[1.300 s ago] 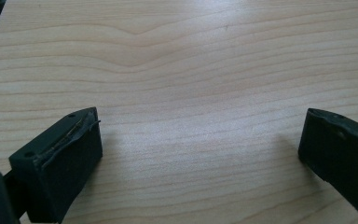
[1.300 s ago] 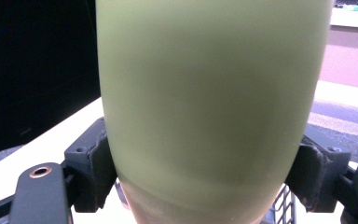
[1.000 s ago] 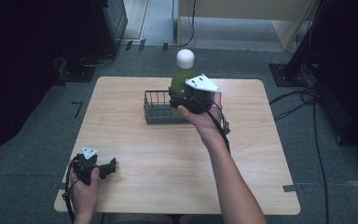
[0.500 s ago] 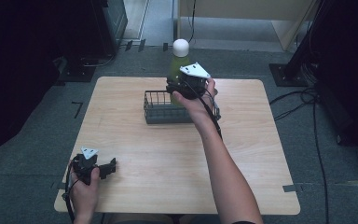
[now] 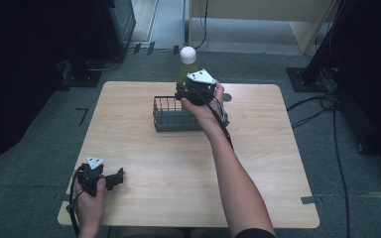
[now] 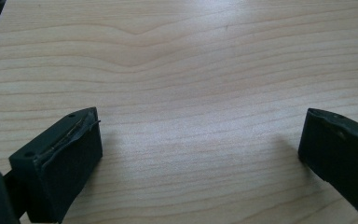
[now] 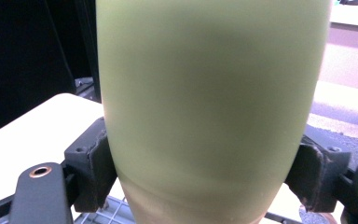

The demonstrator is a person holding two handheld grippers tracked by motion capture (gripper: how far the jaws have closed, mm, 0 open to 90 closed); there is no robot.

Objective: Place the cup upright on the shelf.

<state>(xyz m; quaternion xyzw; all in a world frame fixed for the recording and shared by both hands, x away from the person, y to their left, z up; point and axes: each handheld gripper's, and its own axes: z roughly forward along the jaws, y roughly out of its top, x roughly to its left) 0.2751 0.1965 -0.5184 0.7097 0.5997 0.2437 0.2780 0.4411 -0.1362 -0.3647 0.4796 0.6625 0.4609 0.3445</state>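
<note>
At the near left of the bench (image 5: 144, 148), the left gripper (image 5: 113, 177) rests with its jaws spread wide over bare wood. Farther right, the right gripper (image 5: 187, 94) pinches a green bottle (image 5: 186, 69) with a white cap, holding it upright above the far right end of a dark wire basket (image 5: 168, 116).

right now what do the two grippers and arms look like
Both grippers are black. The left gripper and the right gripper each carry a pale grey three-cornered plate on top and trail a black cable. Their jaws are blocky, with worn black pads. Both forearms are bare; a dark sleeve edge shows on the right arm.
</note>
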